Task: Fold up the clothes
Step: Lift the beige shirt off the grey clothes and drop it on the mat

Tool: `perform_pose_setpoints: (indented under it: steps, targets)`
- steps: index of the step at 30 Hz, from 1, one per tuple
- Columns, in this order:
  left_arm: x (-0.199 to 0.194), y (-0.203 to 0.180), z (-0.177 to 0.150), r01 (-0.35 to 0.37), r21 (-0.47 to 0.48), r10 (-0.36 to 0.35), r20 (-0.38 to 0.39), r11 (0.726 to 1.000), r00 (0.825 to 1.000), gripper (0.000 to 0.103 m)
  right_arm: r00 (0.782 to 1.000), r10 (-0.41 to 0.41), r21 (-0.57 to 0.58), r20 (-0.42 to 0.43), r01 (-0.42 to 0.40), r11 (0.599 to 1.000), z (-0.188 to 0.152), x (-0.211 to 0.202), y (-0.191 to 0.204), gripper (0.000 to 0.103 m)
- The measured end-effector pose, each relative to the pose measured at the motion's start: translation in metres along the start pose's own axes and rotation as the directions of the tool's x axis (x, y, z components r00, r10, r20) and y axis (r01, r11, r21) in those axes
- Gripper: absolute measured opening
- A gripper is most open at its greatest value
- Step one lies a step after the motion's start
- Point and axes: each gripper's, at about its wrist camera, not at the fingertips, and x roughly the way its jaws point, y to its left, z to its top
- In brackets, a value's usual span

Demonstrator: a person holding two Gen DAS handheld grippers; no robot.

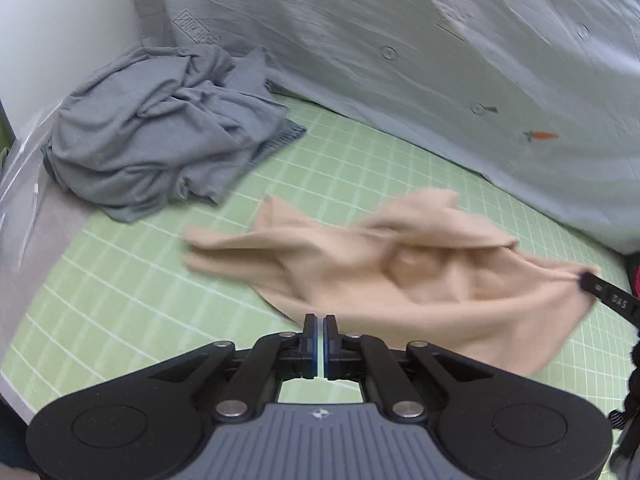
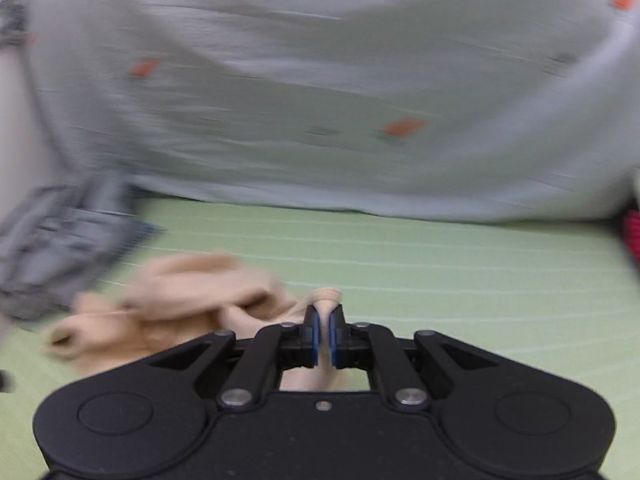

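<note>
Right tongs [image 2: 324, 312] pinch beige garment [image 1: 400, 264] | left tongs [image 1: 319, 322] clenched, bare | grey heap [image 1: 160, 140] nearby

**Readable marks in the two wrist views**

White capitals "DAS" stand on a black finger of the right gripper [image 1: 588, 280], seen at the right edge of the left wrist view; the letters after them are cut off. A boxed, arrow-shaped stamp sits upside down on the pale grey-green mat [image 1: 199, 30] propped at the back; its characters cannot be read with confidence. A small white emblem without letters marks the ribbed grey body of the left gripper [image 1: 320, 413].
</note>
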Motion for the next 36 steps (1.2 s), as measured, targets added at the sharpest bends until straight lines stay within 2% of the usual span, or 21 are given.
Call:
perform_pose_setpoints:
  steps: [1,2,3,4,5,8,11,12,16,22,24,26,27,28,32,36]
  targets:
    - [-0.001,-0.007,-0.004,-0.009,-0.006,0.009,0.003,1.0,1.0,0.02,0.999,-0.025,0.017,-0.021,0.025,1.0,-0.001,0.003,-0.022,0.008]
    - [-0.002,-0.012,-0.007,-0.02,-0.016,0.02,0.006,1.0,1.0,0.032,0.998,-0.053,0.034,-0.038,0.054,0.998,-0.003,0.004,-0.041,0.016]
    - [-0.003,-0.018,-0.011,-0.03,-0.027,0.031,0.009,0.999,0.999,0.04,0.995,-0.086,0.051,-0.05,0.089,0.995,-0.005,0.003,-0.056,0.022]
    - [-0.003,-0.023,-0.013,-0.044,-0.039,0.045,0.01,0.998,0.999,0.055,0.993,-0.103,0.074,-0.059,0.107,0.991,-0.008,0.001,-0.068,0.035]
    - [-0.002,-0.026,-0.015,-0.058,-0.049,0.059,0.011,0.997,0.998,0.069,0.993,-0.102,0.105,-0.064,0.108,0.989,-0.012,-0.003,-0.076,0.052]
    - [-0.001,-0.031,-0.017,-0.082,-0.069,0.083,0.003,0.994,0.997,0.079,0.993,-0.069,0.194,-0.1,0.088,0.977,-0.029,-0.01,-0.094,0.075]
    - [0.002,-0.03,-0.014,-0.09,-0.071,0.089,-0.015,0.993,0.996,0.082,0.983,-0.016,0.248,-0.183,0.062,0.967,-0.052,-0.005,-0.08,0.084]
    - [0.004,-0.029,-0.012,-0.089,-0.058,0.088,-0.019,0.994,0.996,0.082,0.978,0.003,0.261,-0.209,0.053,0.964,-0.06,-0.002,-0.074,0.084]
    - [0.015,-0.026,-0.001,-0.09,0.012,0.09,-0.039,0.996,0.995,0.083,0.955,0.049,0.279,-0.293,0.036,0.96,-0.083,0.019,-0.049,0.084]
    - [0.038,-0.021,0.016,-0.062,0.045,0.065,-0.065,0.997,0.996,0.084,0.935,-0.008,0.276,-0.355,0.113,0.954,-0.094,0.042,-0.038,0.082]
    - [0.052,-0.021,0.025,-0.053,0.043,0.057,-0.081,0.998,0.995,0.084,0.931,-0.016,0.292,-0.364,0.13,0.948,-0.092,0.051,-0.043,0.071]
    - [0.066,-0.023,0.036,-0.045,0.042,0.049,-0.092,0.998,0.995,0.084,0.933,-0.023,0.281,-0.359,0.131,0.951,-0.087,0.06,-0.048,0.037]
    - [0.073,-0.025,0.041,-0.043,0.041,0.046,-0.095,0.998,0.994,0.084,0.934,-0.016,0.267,-0.357,0.118,0.956,-0.083,0.065,-0.051,0.026]
    - [0.081,-0.026,0.047,-0.042,0.039,0.046,-0.098,0.998,0.994,0.084,0.935,-0.005,0.252,-0.354,0.101,0.962,-0.078,0.072,-0.053,0.008]
    - [0.108,-0.029,0.071,-0.053,0.033,0.056,-0.107,0.998,0.993,0.084,0.941,-0.054,0.167,-0.333,0.115,0.979,-0.047,0.114,-0.066,0.008]
    - [0.121,-0.028,0.084,-0.075,0.041,0.079,-0.101,0.996,0.992,0.084,0.934,-0.174,0.113,-0.311,0.218,0.969,-0.002,0.169,-0.097,0.009]
